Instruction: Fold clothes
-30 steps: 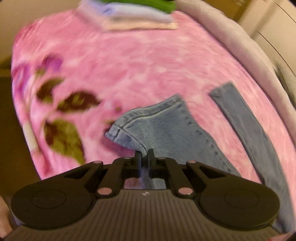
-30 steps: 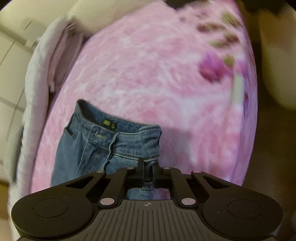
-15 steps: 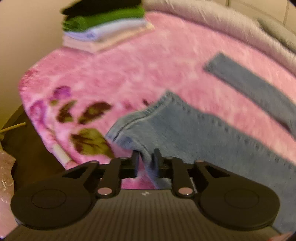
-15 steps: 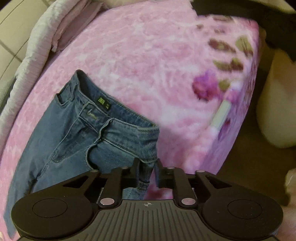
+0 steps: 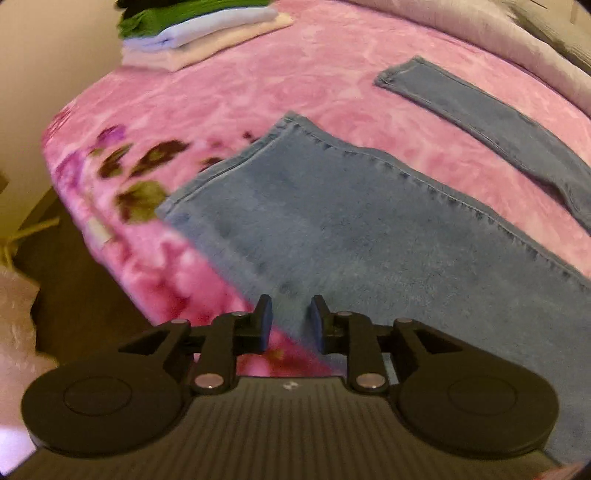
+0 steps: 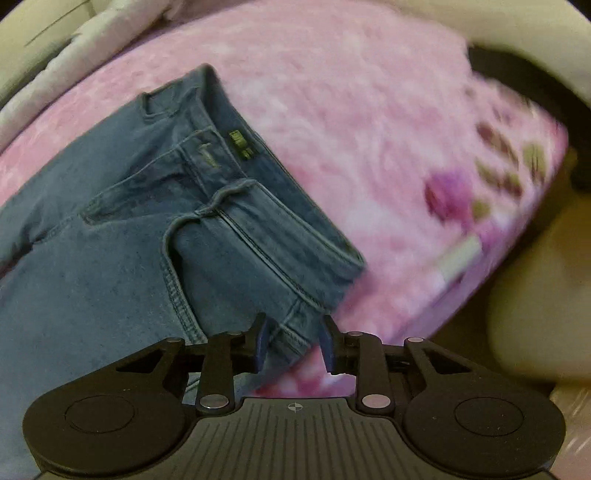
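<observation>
While I look down my left claw (image 5: 290, 319), its jaws stand apart with the near edge of a jeans leg showing in the gap, and neither pad presses the cloth. Beyond it that leg of the jeans (image 5: 332, 221) lies flat on the pink blanket (image 5: 295, 74) of the bed, its hem toward the blanket's flowered edge. Further off the other leg (image 5: 491, 122) lies separately, with pink showing between the two. At the far corner sits a stack of folded clothes (image 5: 199, 33), green on top of pale layers.

Through my right claw (image 6: 293, 339) I see jaws parted too, the corner of the waistband (image 6: 280, 221) lying between the pads without being pinched. Past it the waist end spreads out, fly and label visible. Further away the blanket (image 6: 351, 110) runs on, blurred, to its flowered border.
</observation>
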A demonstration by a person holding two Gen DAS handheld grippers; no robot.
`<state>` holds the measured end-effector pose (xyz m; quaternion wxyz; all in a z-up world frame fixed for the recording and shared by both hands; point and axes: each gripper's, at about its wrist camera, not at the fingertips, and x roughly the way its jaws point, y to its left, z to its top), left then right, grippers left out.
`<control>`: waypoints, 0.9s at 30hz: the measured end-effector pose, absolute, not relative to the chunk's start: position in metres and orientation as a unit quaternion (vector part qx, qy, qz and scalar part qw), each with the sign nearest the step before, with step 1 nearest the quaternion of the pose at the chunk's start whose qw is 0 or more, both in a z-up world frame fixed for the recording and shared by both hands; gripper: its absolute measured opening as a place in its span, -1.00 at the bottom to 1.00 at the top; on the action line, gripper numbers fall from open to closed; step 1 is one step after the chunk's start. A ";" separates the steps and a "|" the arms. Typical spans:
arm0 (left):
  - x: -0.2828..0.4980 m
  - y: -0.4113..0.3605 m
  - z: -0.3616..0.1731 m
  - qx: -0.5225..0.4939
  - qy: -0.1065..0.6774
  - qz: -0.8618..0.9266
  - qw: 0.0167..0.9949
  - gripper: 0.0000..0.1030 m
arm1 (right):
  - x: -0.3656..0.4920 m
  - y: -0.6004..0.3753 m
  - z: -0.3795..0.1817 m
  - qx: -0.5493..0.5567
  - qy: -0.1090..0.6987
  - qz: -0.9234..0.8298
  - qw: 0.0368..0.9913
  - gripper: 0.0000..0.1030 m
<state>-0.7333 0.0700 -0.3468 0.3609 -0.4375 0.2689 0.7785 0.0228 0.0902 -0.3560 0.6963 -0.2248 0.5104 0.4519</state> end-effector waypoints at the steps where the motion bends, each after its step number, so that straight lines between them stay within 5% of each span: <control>1: -0.730 0.067 -0.338 -0.447 0.274 0.775 0.353 -0.62 | 0.027 0.086 -0.350 -0.215 0.519 0.444 0.698 -0.45; 13: -0.554 0.030 -0.197 -0.451 0.319 0.644 0.530 -0.53 | -0.042 0.064 -0.226 -0.250 0.538 0.554 0.584 -0.45; 14: -0.539 0.027 -0.188 -0.441 0.329 0.635 0.542 -0.50 | -0.052 0.063 -0.218 -0.262 0.530 0.565 0.575 -0.39; 17: -0.503 0.016 -0.163 -0.401 0.375 0.619 0.561 -0.47 | -0.071 0.050 -0.196 -0.290 0.508 0.584 0.563 0.48; 27: -0.459 -0.035 -0.122 -0.354 0.406 0.614 0.577 -0.47 | -0.087 0.003 -0.151 -0.315 0.481 0.606 0.549 0.48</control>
